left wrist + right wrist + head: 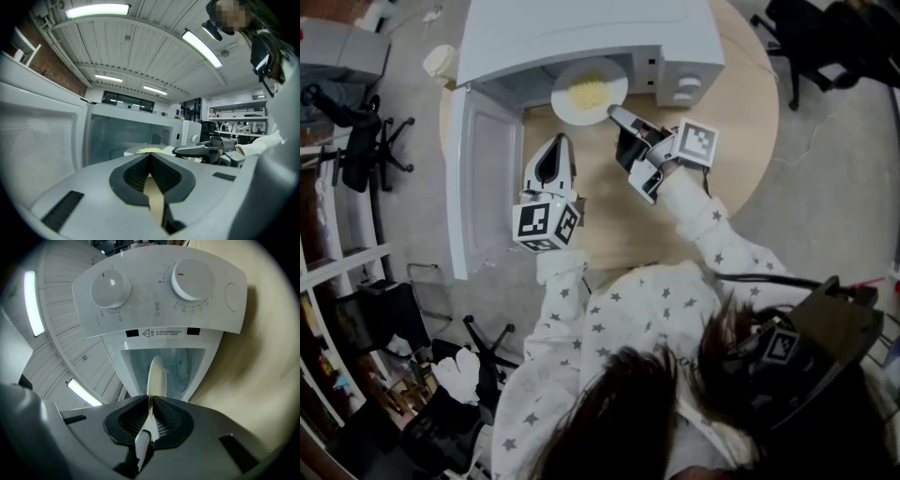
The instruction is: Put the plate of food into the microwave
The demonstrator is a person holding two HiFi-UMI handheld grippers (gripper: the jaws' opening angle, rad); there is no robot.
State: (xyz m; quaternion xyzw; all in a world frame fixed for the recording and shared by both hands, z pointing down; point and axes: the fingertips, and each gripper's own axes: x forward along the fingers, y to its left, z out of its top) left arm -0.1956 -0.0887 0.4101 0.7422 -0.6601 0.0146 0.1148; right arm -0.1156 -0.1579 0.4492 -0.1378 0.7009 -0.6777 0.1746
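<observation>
Just ahead of the right gripper (615,113), its jaws nipped narrow on the near rim, the plate (570,99) of food (592,93) sits at the mouth of the microwave (581,37). Best to push it in level and straight. The left gripper (555,150), jaws together and empty, hangs beside the open door (483,178), clear of the way

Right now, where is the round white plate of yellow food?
Head view, upper middle: the white plate at the mouth of the open white microwave, near rim pinched by the right gripper.

surface: round wooden table (750,117) | on it: white microwave (581,37) — door open
</observation>
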